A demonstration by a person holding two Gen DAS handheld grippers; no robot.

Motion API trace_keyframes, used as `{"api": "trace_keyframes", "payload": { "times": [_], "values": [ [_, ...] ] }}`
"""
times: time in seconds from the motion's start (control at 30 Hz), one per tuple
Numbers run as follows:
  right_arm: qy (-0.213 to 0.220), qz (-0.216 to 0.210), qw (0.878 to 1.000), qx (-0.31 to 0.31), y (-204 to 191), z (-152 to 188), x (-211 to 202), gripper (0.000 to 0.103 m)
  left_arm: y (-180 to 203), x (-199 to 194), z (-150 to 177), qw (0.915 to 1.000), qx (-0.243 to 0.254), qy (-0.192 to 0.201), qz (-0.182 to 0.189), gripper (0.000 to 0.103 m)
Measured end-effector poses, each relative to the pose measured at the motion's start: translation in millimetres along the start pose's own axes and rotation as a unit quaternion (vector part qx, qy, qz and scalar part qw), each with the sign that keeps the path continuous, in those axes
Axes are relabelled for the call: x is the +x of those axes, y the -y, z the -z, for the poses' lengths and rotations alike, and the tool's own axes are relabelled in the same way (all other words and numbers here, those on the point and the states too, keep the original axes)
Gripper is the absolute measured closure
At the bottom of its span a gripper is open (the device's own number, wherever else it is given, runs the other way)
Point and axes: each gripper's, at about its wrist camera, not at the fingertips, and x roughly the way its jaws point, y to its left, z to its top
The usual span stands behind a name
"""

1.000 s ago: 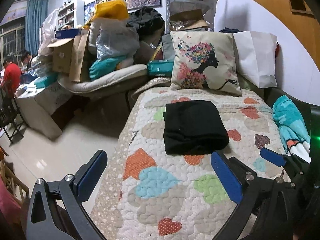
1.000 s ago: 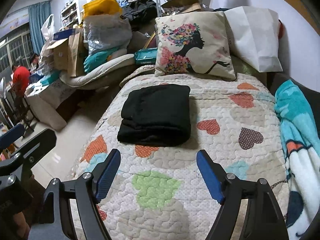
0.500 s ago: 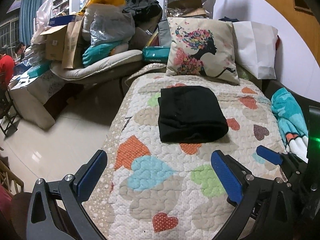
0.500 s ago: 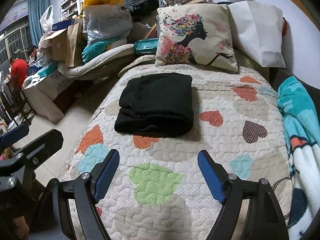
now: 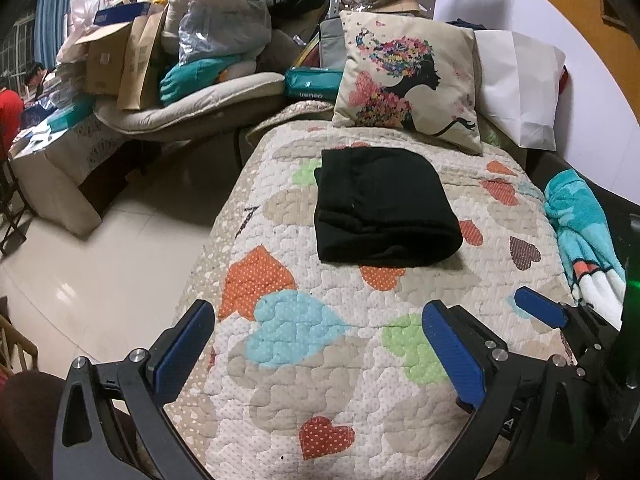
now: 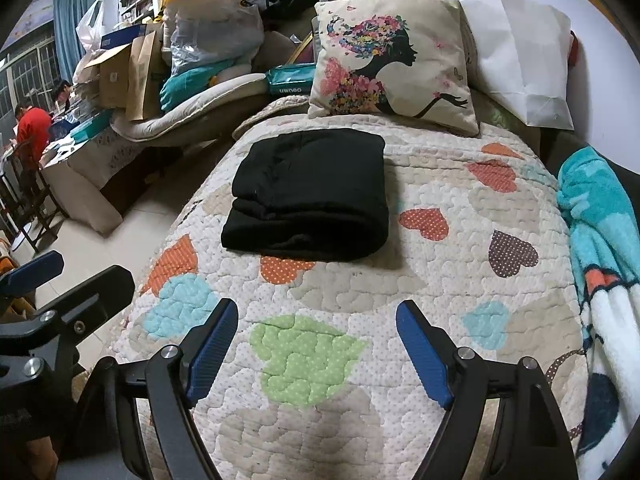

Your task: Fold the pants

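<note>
Below the pillow [image 6: 390, 60], pants [image 6: 308, 196] sit folded; both tongs, left [image 5: 316, 356] & right [image 6: 316, 354], wide open, empty. Best leave it, maybe square edges.

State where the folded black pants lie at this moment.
In both wrist views the black pants lie folded on the heart-patterned quilt, just in front of the floral cushion and beyond both open grippers, untouched.

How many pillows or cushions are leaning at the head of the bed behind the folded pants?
2: the printed cushion directly behind the black pants, and a plain white pillow to its right. Clutter may hide others.
</note>
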Motion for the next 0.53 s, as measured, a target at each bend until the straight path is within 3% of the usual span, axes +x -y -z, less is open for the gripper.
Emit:
{"api": "trace_keyframes", "payload": {
  "times": [0.2,0.53],
  "values": [
    [-0.001,0.001,1.0,-0.002,-1,0,1,0.017,-4,8,4,0.9998,-0.01,-0.017,0.007,0.0],
    [-0.015,0.003,1.0,-0.01,-5,5,9,0.017,-12,21,7,0.9987,-0.025,-0.043,-0.011,0.0]
  ]
}}
